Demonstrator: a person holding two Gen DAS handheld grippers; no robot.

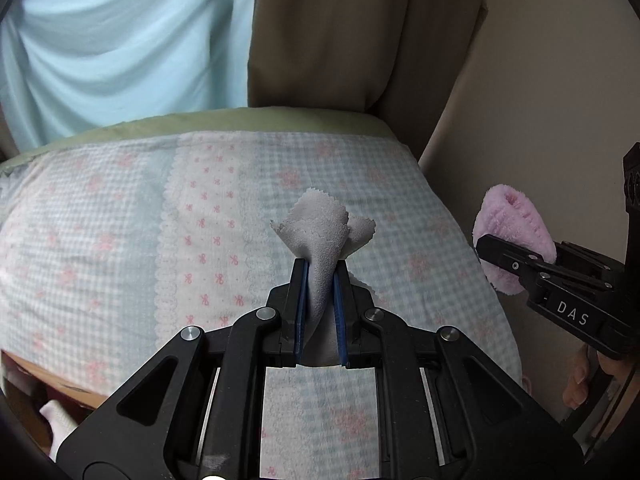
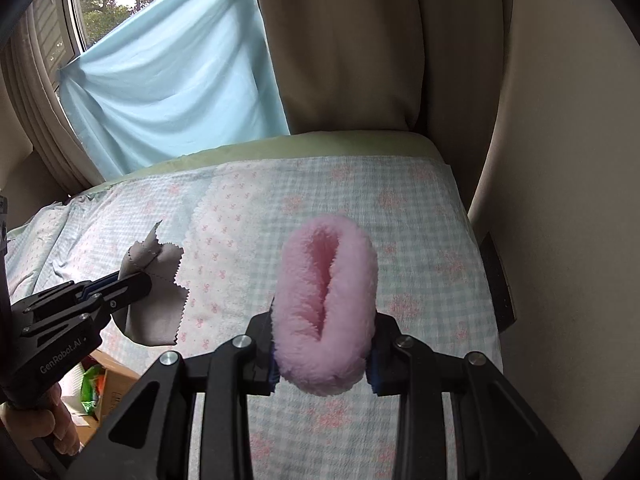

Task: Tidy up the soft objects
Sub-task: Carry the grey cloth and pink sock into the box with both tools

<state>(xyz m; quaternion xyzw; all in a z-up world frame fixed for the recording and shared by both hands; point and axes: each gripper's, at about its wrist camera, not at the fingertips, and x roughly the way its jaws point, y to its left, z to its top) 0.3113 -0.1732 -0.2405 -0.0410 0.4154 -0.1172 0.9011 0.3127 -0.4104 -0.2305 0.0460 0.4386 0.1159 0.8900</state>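
Grippers are both busy in our hands, and both are held above the bed. Our left gripper point(image 1: 320, 276) is clamped on a grey cloth point(image 1: 324, 224) with zigzag-cut edges; the blue pads point(image 1: 301, 312) press it from both sides, the cloth fans out past the fingertips, and more of it hangs down below the fingers, as we see from the right wrist camera point(image 2: 160, 304). Our right gripper point(image 2: 324, 344) is closed around a fluffy pink fabric piece point(image 2: 326, 304), folded so that a deep crease runs along its middle; it bulges out between the two fingers. From the left wrist camera this pink piece point(image 1: 508, 220) appears at the right side, near the beige wall point(image 1: 540, 100). Neither object touches the bed cover point(image 1: 120, 220), a light blue checked quilt with pink bows and flowers. Behind the bed hang a light blue sheet point(image 2: 172, 80) over the window and a beige curtain point(image 2: 352, 48). At the lower left, beside the bed, we see a cardboard box point(image 2: 116, 384) with some colourful packaging inside.
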